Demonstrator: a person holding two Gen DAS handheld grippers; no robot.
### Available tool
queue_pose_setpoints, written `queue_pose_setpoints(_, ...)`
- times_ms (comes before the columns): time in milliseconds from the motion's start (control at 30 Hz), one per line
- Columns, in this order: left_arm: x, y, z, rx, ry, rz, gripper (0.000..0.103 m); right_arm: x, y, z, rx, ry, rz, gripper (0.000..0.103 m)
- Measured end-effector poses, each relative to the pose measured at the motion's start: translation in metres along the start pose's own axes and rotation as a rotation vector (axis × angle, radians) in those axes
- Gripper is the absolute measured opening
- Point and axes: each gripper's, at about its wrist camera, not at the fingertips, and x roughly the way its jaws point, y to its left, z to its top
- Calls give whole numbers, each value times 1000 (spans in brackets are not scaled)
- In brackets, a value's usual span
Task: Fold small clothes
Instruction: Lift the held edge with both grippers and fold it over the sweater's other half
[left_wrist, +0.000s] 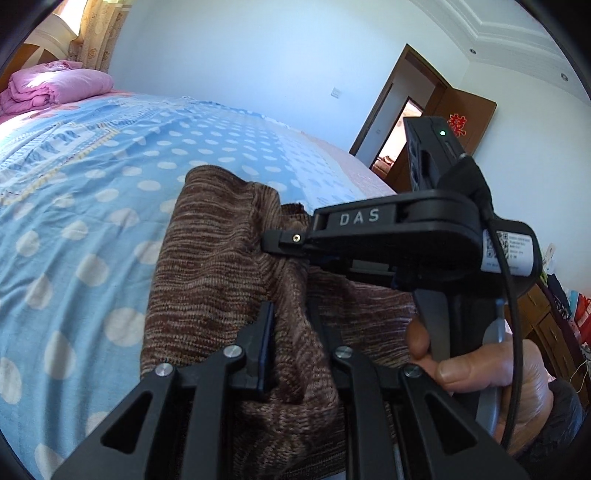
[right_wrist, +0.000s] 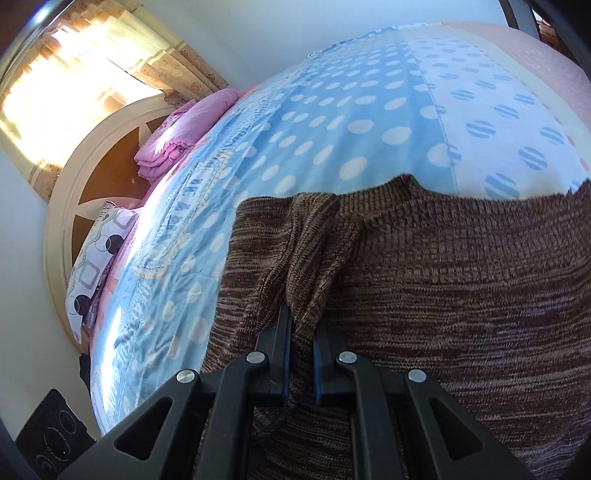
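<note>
two tongs, left (left_wrist: 290, 328) right (right_wrist: 300, 345), pinch one brown sweater (right_wrist: 443, 277).

1. The left gripper (left_wrist: 290, 325) has its jaws closed on a raised fold of the brown knit sweater (left_wrist: 221, 280).
2. The right gripper (right_wrist: 301, 332) is likewise pinched on a bunched fold of the sweater.
3. The right hand (left_wrist: 491, 373) grips the right gripper's handle, with fingers curled around it.

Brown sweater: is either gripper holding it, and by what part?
Both. The left gripper and the right gripper are each shut on a bunched fold of the brown sweater, over the bed. Which part of the garment: cannot tell.
</note>
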Motion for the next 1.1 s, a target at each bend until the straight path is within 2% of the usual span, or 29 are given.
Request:
queue_pose_setpoints(33,3,0,0,0,9,0,17,0,-3,1,20,-1,18,11)
queue_pose_setpoints(67,4,0,0,0,15,1,17,-1,-5,3,45,1,41,17)
queue_pose_setpoints(167,5,-2,-1,7,20,6,17,-5,-14,9,122,-29,95,60)
queue_pose_setpoints(267,7,-6,-2,21,26,20,17,-7,-7,15,87,-52,93,61)
queue_pose_setpoints(333,8,-9,-3,32,29,33,17,-3,2,16,48,-38,61,61)
queue_pose_setpoints(367,8,-11,-4,40,31,41,17,1,5,16,22,-24,35,58)
queue_pose_setpoints(400,8,-12,-4,46,31,47,17,6,9,15,-11,-10,3,40)
queue_pose_setpoints(467,7,-14,-6,53,32,56,17,13,13,14,-62,2,-47,11)
queue_pose_setpoints(767,7,-19,-3,58,33,66,18,-19,15,10,-96,-94,-62,7)
queue_pose_setpoints(867,7,-33,-2,101,34,82,18,-28,17,11,-133,-102,-89,7)
queue_pose_setpoints(1100,9,-69,5,174,40,42,17,-55,-6,18,-123,-134,-119,7)
